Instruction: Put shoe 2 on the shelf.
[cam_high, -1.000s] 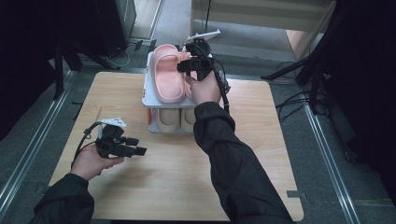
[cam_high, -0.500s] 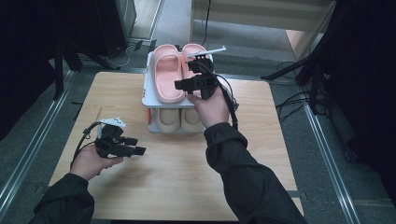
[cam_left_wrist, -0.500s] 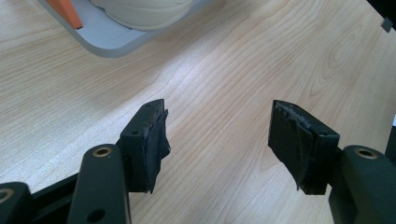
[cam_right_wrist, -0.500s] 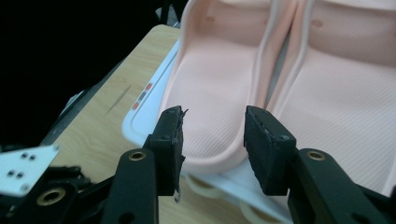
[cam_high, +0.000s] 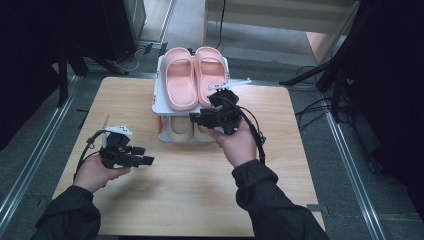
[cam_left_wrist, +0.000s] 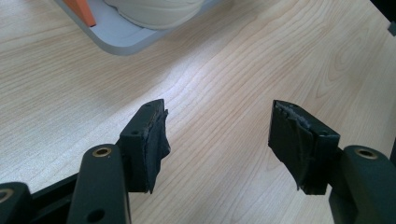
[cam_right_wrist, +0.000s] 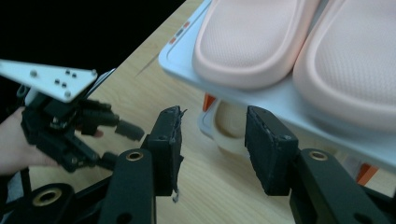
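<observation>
Desk (cam_high: 190, 200): light wood top; a two-tier shoe rack stands at its far middle edge.
Shoe rack (cam_high: 157, 97): white shelves on orange supports, two levels.
Pink slippers (cam_high: 194, 75): a pair side by side on the top shelf of the rack, soles down, toes toward the person; in the right gripper view (cam_right_wrist: 289, 42) their rounded toes overhang the shelf front.
Cream slippers (cam_high: 181, 129): a pair on the lower shelf, directly under the pink pair; toe of one seen in the right gripper view (cam_right_wrist: 231, 123) below the top shelf, and in the left gripper view (cam_left_wrist: 154, 11) at the top edge.
Right hand-held gripper (cam_high: 199, 119): held level at the front right corner of the rack, near the lower shelf, jaws pointing toward the rack and the person's left. Released; the jaws have just been opening and nothing sits between them. In its own view (cam_right_wrist: 212, 140) the gap frames the cream slipper toe farther off, with no contact.
Left hand-held gripper (cam_high: 142, 155): held low over the near left part of the desk, well apart from the rack, jaws pointing right. Released, jaws wide; in its own view (cam_left_wrist: 219, 140) only bare wood lies between the pads.
Right hand (cam_high: 239, 145): wrapped round the gripper body, dark sleeve behind it.
Left hand (cam_high: 95, 172): under its gripper, near the desk's left front.
</observation>
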